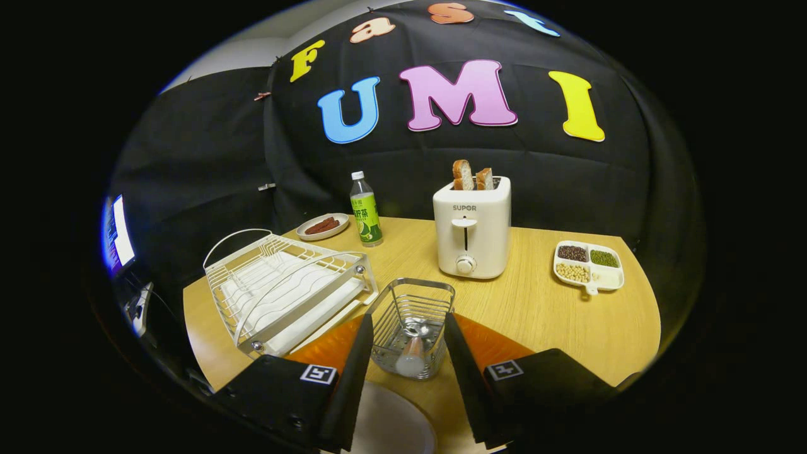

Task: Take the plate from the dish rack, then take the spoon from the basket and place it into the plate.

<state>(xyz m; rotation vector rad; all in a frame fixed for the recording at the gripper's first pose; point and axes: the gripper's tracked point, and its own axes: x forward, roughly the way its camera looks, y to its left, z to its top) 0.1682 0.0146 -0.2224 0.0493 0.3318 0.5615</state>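
We see a pale wood-grain table (555,302). On it stands a white wire dish rack (287,287) and a silvery wire-mesh basket (413,309), in which the spoon (413,353) shows a pinkish handle with a whitish end. We note a white plate (391,425), a cream toaster (471,227) holding golden-brown bread (471,175), a bottle (365,211) with a green label and white cap, and a white divided dish (589,267) of dark brown, green and beige beans. A small pale dish (323,226) carries reddish-brown pieces.

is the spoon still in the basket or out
In. The spoon stands inside the wire basket, handle up, between the open gripper fingers; neither touches it.
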